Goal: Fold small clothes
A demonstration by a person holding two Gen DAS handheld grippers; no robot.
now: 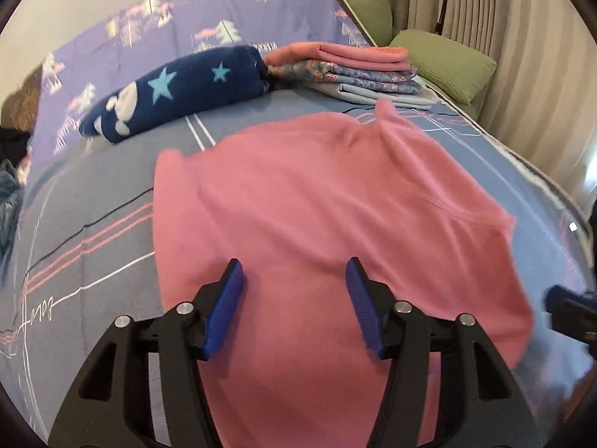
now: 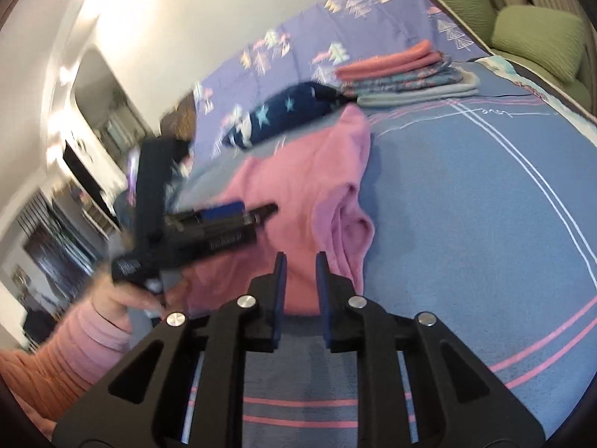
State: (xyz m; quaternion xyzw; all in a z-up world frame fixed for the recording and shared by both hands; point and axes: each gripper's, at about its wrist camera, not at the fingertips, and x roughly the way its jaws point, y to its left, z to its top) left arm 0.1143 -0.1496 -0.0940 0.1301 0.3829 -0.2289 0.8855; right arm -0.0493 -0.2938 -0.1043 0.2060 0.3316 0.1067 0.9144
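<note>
A pink garment [image 1: 317, 201] lies spread on the blue bedspread [image 1: 93, 194]. It also shows in the right wrist view [image 2: 298, 179], with one edge bunched. My left gripper [image 1: 294, 280] is open and empty, hovering over the garment's near part. It also shows in the right wrist view [image 2: 238, 212] at the left, held in a hand. My right gripper [image 2: 301, 265] is open with a narrow gap, empty, at the garment's near edge. Its tip shows at the right edge of the left wrist view [image 1: 571, 310].
A stack of folded clothes [image 1: 358, 71] sits at the back of the bed, beside a rolled navy star blanket [image 1: 179, 89]. Green cushions [image 1: 447, 63] lie at the right by the curtain. The bed's right edge [image 1: 541, 175] runs close by.
</note>
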